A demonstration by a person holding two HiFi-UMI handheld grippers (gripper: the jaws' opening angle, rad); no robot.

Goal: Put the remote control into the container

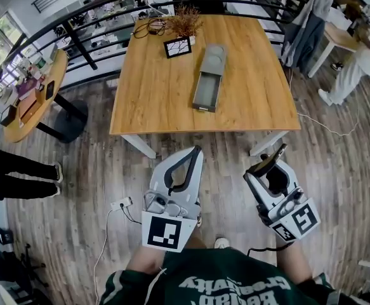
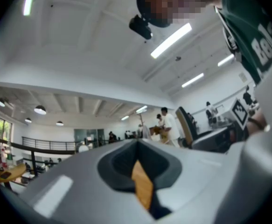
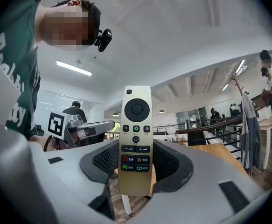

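Head view, from the left: the left gripper [image 1: 196,150] hangs over the wooden floor, short of the table [image 1: 153,94]. Its jaws are together with nothing between them. The left gripper view agrees, showing only a thin wood-coloured sliver between the closed tips.

In the middle, well ahead of both grippers, the container [image 1: 208,89] lies on the table. It is a long, narrow grey tray with an open top, set lengthwise away from the person. A rounded grey part sits at its far end, and I cannot tell what that is.

On the right, the right gripper [image 1: 277,152] is clamped on the remote [image 3: 136,139]. In the right gripper view the remote stands upright between the pads with its buttons facing the camera. It is gripped by its lower part, and most of its length sticks out past the jaws.

The remote looks light and stiff, a slim bar with a smooth shell, so it is likely slippery along its edges. With the hold so near one end it could pivot or slide, so a firm pinch across the narrow sides seems wise. It should probably be lowered in lengthwise, lined up with the tray, and set down rather than dropped.
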